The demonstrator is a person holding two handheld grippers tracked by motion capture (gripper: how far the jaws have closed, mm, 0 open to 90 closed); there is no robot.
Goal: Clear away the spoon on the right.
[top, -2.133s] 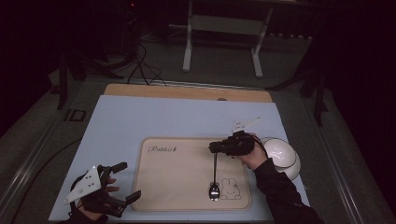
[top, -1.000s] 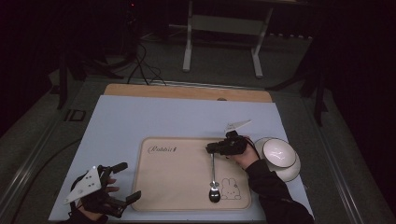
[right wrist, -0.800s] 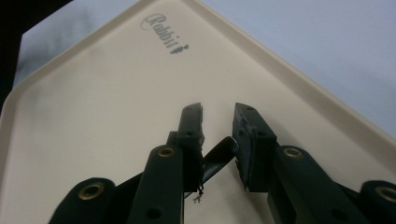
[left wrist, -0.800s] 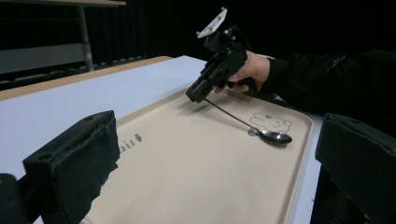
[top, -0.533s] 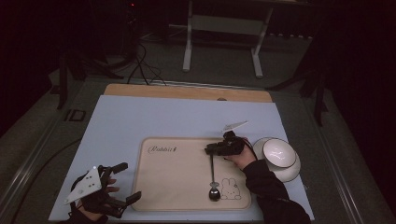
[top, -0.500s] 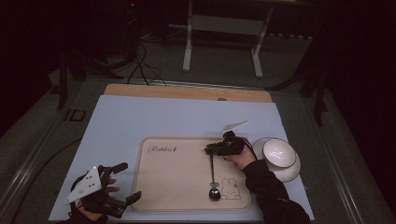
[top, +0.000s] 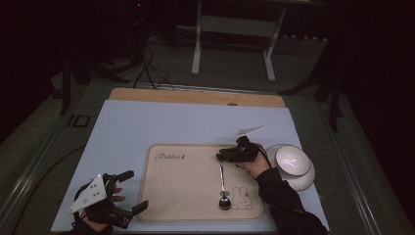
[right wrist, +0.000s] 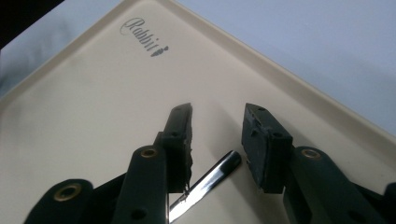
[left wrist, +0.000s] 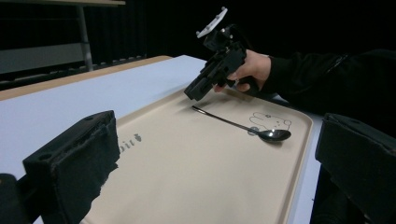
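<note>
A metal spoon (top: 222, 183) lies on the beige "Rabbit" tray (top: 186, 196), bowl end near the rabbit drawing and handle pointing to the far side. My right gripper (top: 226, 155) hovers low at the handle's tip. In the right gripper view the right gripper (right wrist: 218, 112) is open and the spoon's handle end (right wrist: 219, 171) lies between and below its jaws, with a gap on each side. My left gripper (top: 136, 190) rests open at the tray's near left corner, nothing in it. From the left gripper view (left wrist: 215, 126) I see the spoon (left wrist: 243, 126) and the right gripper (left wrist: 205, 86).
A white bowl (top: 292, 164) stands on the pale blue table (top: 161, 122) just right of the tray, close to the right hand's sleeve (top: 281, 200). The table's wooden far edge (top: 195, 96) runs behind; a metal stand (top: 235, 29) is on the floor beyond.
The right gripper has drifted a little left over the tray, and the spoon has shifted left with it. The left gripper has stayed put.
</note>
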